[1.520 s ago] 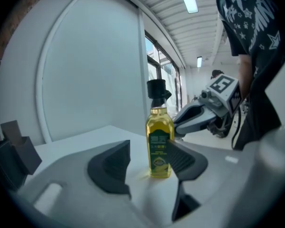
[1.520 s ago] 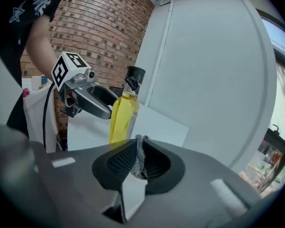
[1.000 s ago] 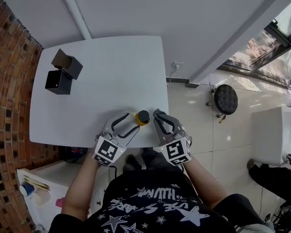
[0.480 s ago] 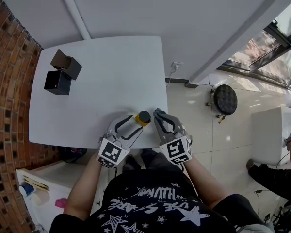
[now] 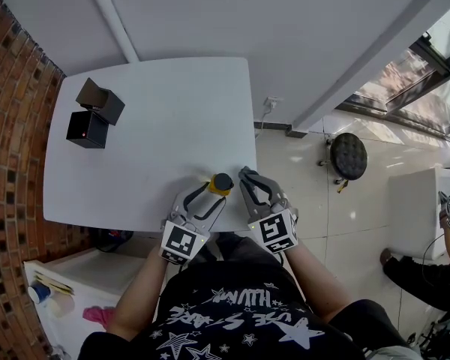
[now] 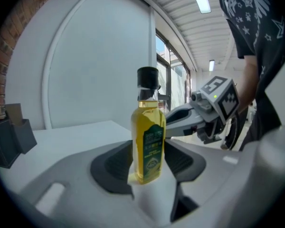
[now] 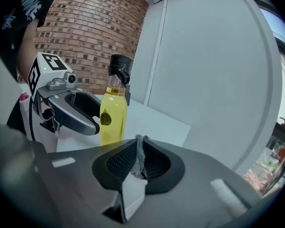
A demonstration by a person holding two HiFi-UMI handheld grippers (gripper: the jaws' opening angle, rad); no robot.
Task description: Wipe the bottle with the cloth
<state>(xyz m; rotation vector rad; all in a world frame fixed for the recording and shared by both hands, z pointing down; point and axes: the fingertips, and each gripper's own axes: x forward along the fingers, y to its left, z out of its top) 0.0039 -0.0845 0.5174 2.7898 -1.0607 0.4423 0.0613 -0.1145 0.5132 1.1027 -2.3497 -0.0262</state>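
At the middle of the room stands one white table (image 5: 135,118), with two black boxes (image 5: 87,128) well off at its far left (one sits tilted just behind the other). Near the table's front edge are the two grippers, held side by side.

The left gripper (image 5: 212,193) has its jaws apart, one on either side of the bottle. They have just been closing, and I cannot tell whether the pads press on its sides. The right gripper (image 5: 245,175), just beside the bottle, has its jaws together, clamped on the cloth.

The one bottle (image 6: 148,141) stands upright on the table between the left jaws. It is clear and filled with yellow oil up to the neck, with a dark green label (image 6: 153,146) on its front and a black cap (image 6: 147,77).

The one cloth (image 7: 139,158) is a small grey scrap, and only its pinched edge shows between the right pads.
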